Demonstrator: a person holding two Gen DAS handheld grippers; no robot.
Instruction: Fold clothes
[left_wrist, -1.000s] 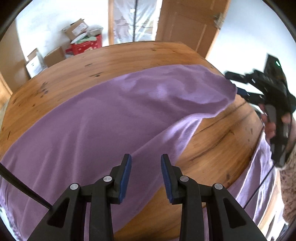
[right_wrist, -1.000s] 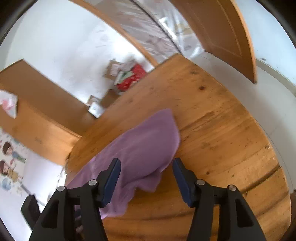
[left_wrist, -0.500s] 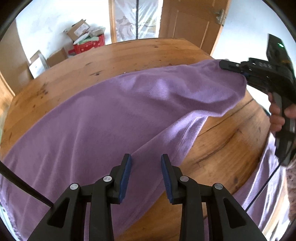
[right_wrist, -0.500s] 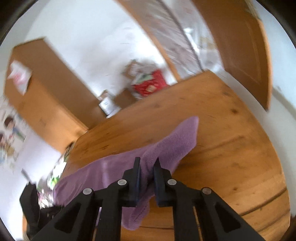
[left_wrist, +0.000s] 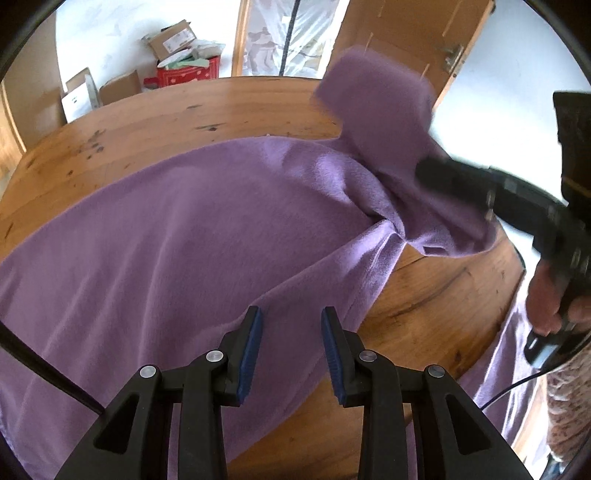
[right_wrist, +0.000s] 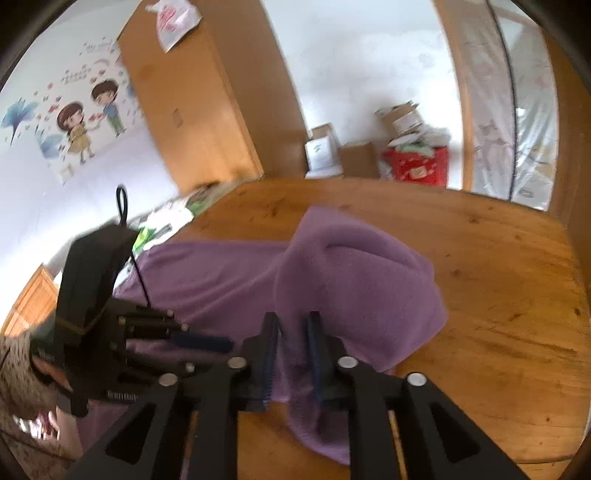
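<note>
The right tongs (right_wrist: 290, 358) are pinching a gathered end of the purple garment (left_wrist: 184, 236), their jaws having just been easing slightly apart with the fleece between them, and are lifting it clear so it can fold over. The left tongs (left_wrist: 291, 350) are hovering half open and empty above the near hem, likely waiting to pin it. The garment is lying spread across the wooden tabletop (left_wrist: 436, 295).

text: we are reading none | cardboard boxes (left_wrist: 173, 37): we are seeing a label, too blurred to read | wall sticker (right_wrist: 88, 122): we are making out cartoon figures only, no words
</note>
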